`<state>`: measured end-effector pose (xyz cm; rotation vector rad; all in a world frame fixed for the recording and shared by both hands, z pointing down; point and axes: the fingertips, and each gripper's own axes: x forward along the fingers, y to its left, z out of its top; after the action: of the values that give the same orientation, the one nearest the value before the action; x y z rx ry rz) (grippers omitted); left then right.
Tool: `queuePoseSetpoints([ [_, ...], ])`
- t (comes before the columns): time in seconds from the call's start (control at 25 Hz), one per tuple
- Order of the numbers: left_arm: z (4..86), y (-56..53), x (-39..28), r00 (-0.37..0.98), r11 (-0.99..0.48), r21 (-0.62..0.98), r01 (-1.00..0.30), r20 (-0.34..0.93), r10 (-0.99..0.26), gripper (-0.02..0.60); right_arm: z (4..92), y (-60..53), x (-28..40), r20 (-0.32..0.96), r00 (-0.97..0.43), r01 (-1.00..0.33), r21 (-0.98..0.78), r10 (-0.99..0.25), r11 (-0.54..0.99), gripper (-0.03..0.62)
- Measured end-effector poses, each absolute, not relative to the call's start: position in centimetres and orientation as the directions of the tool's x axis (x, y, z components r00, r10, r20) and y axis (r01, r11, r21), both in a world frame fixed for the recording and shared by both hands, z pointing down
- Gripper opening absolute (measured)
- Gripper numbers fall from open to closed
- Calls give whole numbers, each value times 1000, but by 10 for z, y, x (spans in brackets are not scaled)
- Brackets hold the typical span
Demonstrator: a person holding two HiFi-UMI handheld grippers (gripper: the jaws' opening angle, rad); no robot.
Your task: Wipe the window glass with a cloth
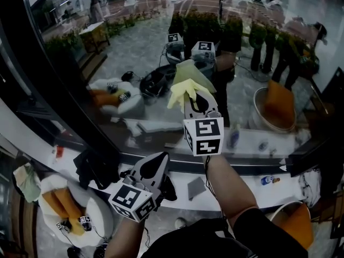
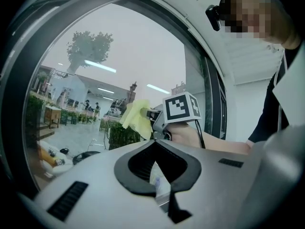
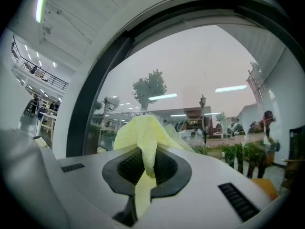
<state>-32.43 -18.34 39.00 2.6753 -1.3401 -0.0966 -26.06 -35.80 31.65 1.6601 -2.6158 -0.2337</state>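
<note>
Between right gripper (image 3: 145,168) jaws: cloth (image 3: 143,137)

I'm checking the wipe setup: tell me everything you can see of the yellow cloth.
The yellow cloth is thin, soft, finely textured fabric, bunched and creased. The right gripper clamps one fold, a strip trailing down between the jaws, the rest fanning above the tips at the window glass; contact isn't certain.

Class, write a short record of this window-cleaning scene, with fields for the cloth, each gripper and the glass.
Cloth: yellow cloth, bunched, held up at the window glass
Right gripper: fingers shut on the cloth, raised towards the glass
Left gripper: fingers together, holding nothing, lower than the right
Glass: reflects the cloth and both grippers
</note>
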Motion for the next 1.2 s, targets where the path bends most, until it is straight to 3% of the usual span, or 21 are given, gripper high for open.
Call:
queuePoseSetpoints([
  [1.2, 335, -185, -287, 667, -674, 98, -732, -97, -738, -2, 228, -339, -217, -142, -395, -913, 165, -908, 372, 37],
])
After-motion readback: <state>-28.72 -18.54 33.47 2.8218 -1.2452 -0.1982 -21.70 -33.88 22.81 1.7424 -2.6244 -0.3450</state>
